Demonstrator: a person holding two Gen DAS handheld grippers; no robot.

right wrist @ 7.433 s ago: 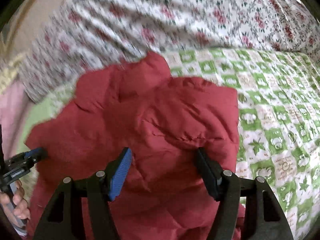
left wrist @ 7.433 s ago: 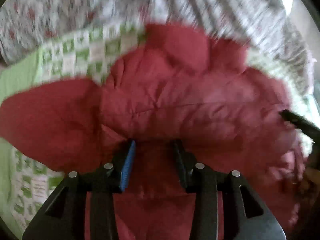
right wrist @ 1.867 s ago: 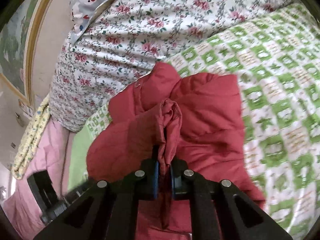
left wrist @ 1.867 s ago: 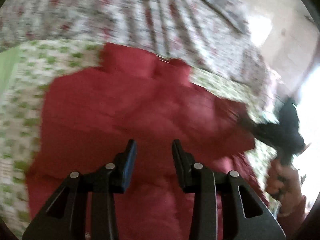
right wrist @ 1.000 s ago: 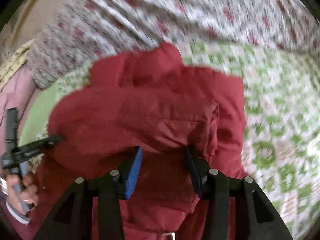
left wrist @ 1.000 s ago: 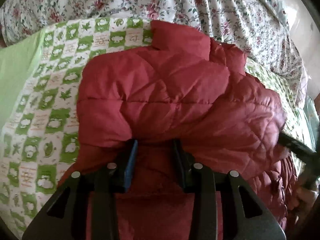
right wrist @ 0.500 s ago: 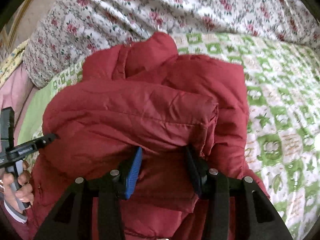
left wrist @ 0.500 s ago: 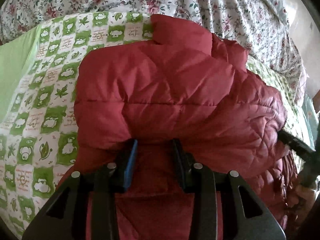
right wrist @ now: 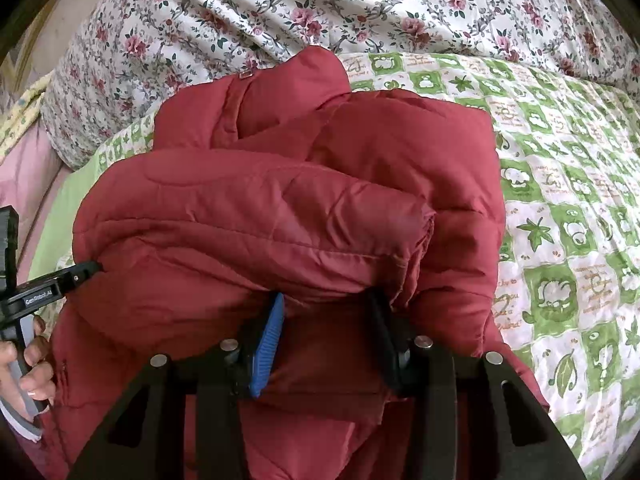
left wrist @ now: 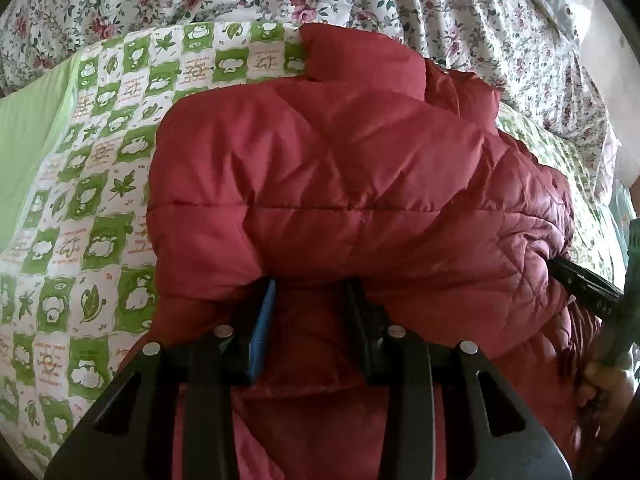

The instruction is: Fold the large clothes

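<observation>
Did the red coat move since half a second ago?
No. The red coat lies by the same green squares of the quilt and flowery blanket.

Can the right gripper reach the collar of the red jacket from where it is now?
Probably not directly: the right gripper is open, tucked under the folded bulk of the red padded jacket, and that fold lies between it and the collar.

Ahead of our left gripper (left wrist: 310, 320), black with one blue finger pad (left wrist: 262, 330), we see a deep red quilted jacket (left wrist: 352, 184). To its left lies a green-and-white checked quilt (left wrist: 100, 168) printed with leaves. Beyond our right gripper (right wrist: 326, 340), also black with a blue pad, we see white bedding (right wrist: 320, 4) patterned with pink roses and dark leaves.
</observation>
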